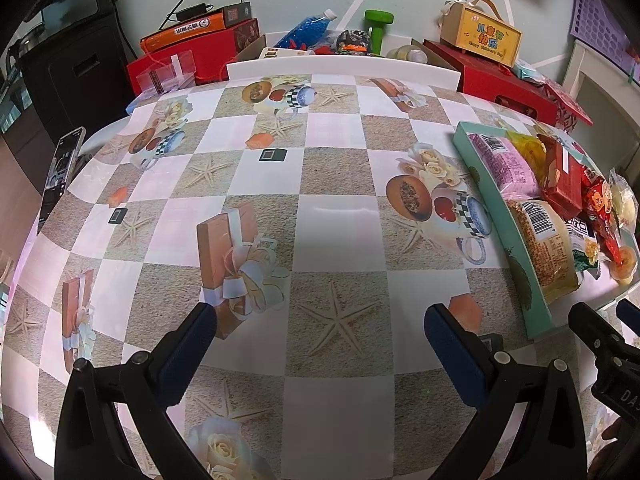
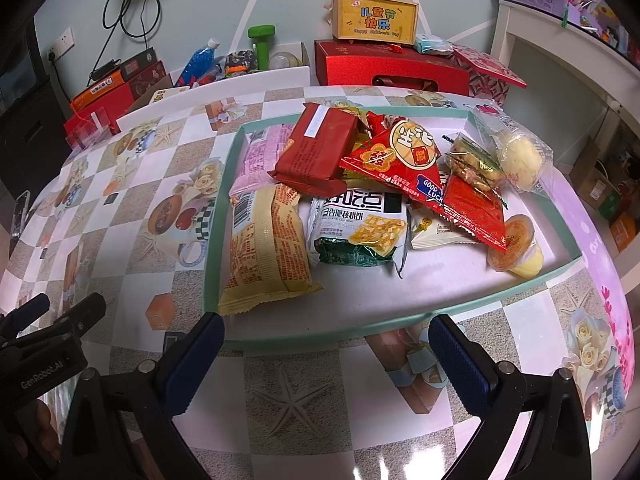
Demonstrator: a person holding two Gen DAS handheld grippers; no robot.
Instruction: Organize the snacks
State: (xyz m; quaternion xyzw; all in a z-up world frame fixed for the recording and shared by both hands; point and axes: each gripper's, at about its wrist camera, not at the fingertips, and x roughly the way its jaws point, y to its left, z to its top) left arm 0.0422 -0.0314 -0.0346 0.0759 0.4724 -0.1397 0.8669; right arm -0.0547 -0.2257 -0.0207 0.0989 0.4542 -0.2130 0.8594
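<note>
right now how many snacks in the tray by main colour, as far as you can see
In the tray, some may be hidden underneath:
red packs: 3
yellow or orange: 3
pink: 1
white and green: 2
clear nut bag: 1
total: 10

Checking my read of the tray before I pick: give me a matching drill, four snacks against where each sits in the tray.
Snacks:
1. orange-yellow packet
2. pink packet
3. jelly cup
4. dark red packet

Places:
A. near right corner
B. far left corner, lowest layer
C. near left corner
D. leaning on the pink packet, far side

Pairs: 1-C, 2-B, 3-A, 4-D
</note>
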